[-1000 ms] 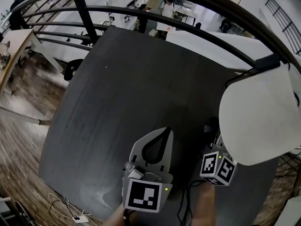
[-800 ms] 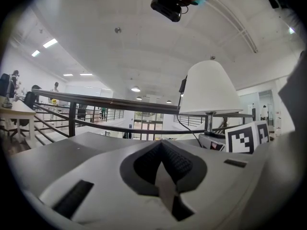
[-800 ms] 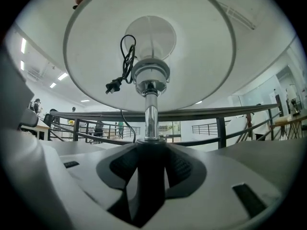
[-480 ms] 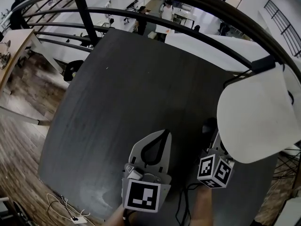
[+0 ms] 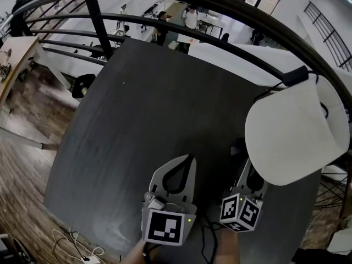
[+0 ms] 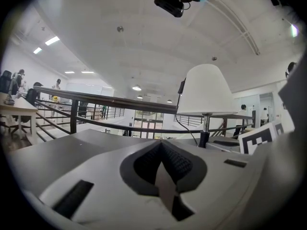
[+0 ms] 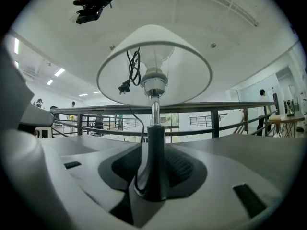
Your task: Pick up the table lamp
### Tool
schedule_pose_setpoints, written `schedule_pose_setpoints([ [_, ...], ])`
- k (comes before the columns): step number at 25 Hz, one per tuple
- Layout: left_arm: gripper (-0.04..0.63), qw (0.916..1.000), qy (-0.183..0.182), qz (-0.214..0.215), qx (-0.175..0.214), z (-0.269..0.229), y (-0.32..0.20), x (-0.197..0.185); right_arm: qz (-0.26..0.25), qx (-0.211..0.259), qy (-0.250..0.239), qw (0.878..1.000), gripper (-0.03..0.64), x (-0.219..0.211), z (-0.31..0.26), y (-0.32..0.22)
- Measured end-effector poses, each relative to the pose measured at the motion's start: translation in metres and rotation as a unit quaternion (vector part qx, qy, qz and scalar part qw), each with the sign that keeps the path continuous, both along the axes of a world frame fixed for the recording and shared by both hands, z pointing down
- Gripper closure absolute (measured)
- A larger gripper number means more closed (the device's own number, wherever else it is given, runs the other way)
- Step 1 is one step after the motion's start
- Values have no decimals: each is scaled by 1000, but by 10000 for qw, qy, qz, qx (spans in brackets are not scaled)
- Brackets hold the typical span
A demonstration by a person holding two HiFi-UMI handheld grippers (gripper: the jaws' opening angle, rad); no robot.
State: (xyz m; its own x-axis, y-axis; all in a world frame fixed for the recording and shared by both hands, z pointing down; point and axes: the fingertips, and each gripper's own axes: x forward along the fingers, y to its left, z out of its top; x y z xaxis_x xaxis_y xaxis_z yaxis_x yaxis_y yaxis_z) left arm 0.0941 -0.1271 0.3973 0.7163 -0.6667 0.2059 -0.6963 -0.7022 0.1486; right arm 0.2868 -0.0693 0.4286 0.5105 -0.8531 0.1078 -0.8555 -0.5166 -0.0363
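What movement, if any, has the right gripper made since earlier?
Yes: the right gripper came back toward the table's near edge, tongs just closing on the lamp stem.

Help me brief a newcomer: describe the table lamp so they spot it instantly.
Start at the dark table beside the black railing. Toward its right edge is the table lamp. It alone has a broad white shade on a slim dark stem, plug dangling inside.

White lampshade [image 5: 297,131], black stem [image 7: 152,162], dark table [image 5: 154,103]
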Motion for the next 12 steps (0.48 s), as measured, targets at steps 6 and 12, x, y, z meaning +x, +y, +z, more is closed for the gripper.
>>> schedule_pose_setpoints([
  [6,552,10000,-33,86,-2,-4,9,-1,-354,35,-216,9991,591,-29,-15,13],
  [12,552,9998,-12,193,32,-19,14,-1,-455,-4,-503,9977,607,-48,-29,26],
])
